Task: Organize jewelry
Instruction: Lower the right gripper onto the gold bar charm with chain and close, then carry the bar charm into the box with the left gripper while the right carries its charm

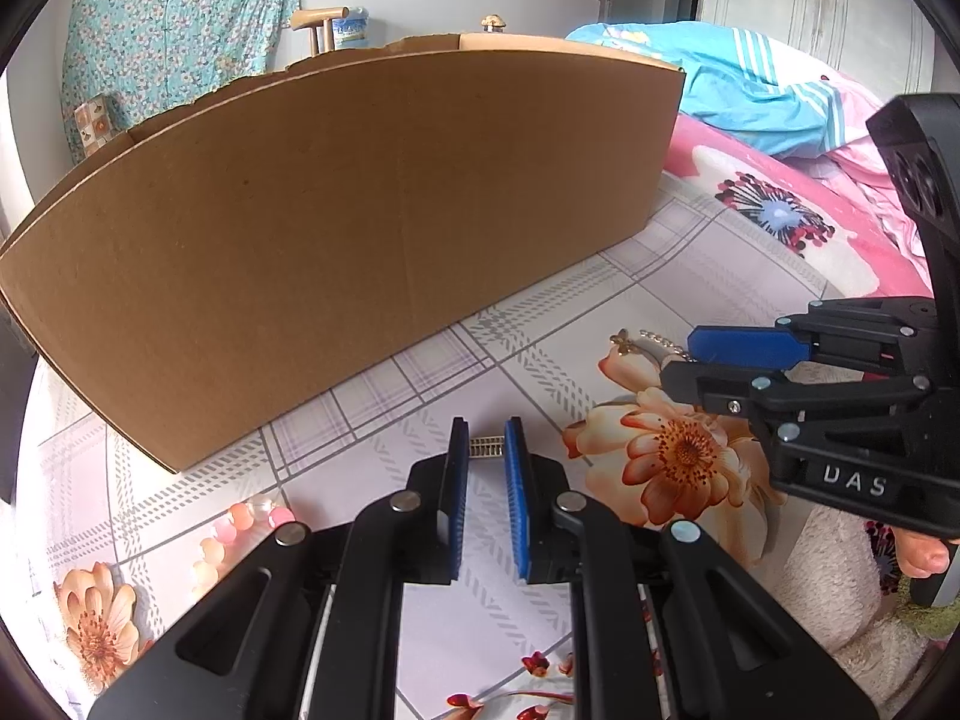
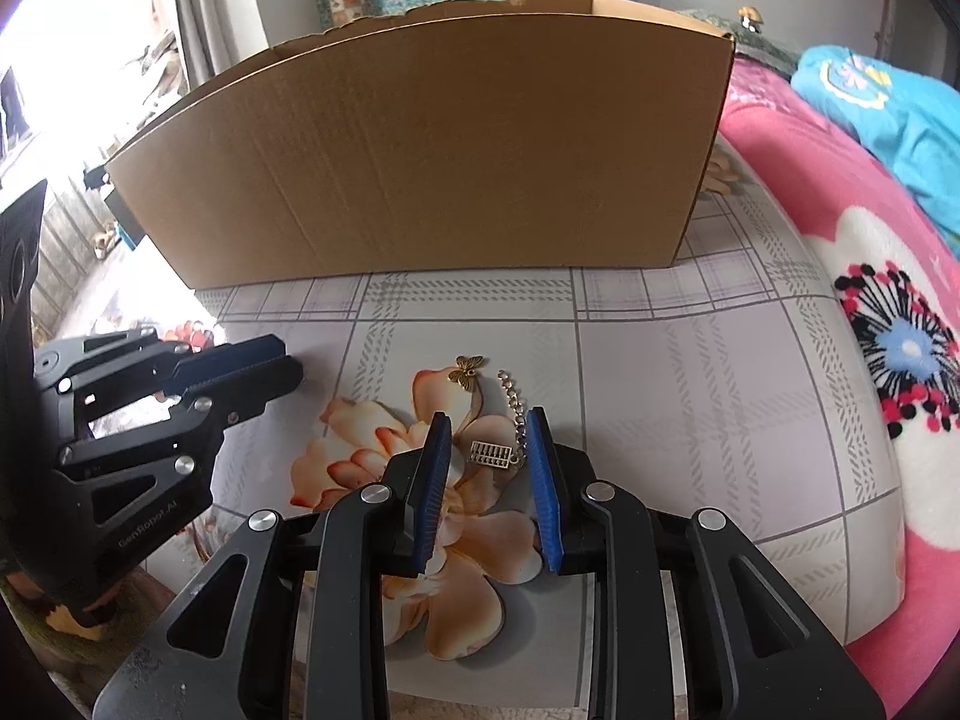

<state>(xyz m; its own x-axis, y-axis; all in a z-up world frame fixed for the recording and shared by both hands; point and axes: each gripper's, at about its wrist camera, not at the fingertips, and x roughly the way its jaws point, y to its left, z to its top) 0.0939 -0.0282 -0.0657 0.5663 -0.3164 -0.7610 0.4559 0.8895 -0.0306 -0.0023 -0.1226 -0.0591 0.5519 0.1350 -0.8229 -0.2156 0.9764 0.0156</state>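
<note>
While both claws hovered low over the flowered worktop point(image 2: 690, 372), the scene read thus:
Left claw point(image 1: 487, 456): pinched a small ribbed silver piece point(image 1: 486, 446).
Right claw point(image 2: 489, 450): spread, straddling the abacus charm point(image 2: 493, 456) without touching it.
Chain point(image 2: 515, 405): ran toward 12 o'clock from the charm; butterfly charm point(image 2: 467, 369) at 11 o'clock.
Cardboard box point(image 2: 420, 150): stood at 12 o'clock.
Risk: closing pads could snag only the chain, letting the flat charm slip.

One cardboard box point(image 2: 420, 150), one butterfly charm point(image 2: 467, 371), one abacus charm point(image 2: 493, 455), one chain point(image 2: 513, 399), one pink bead bracelet point(image 1: 240, 531).
</note>
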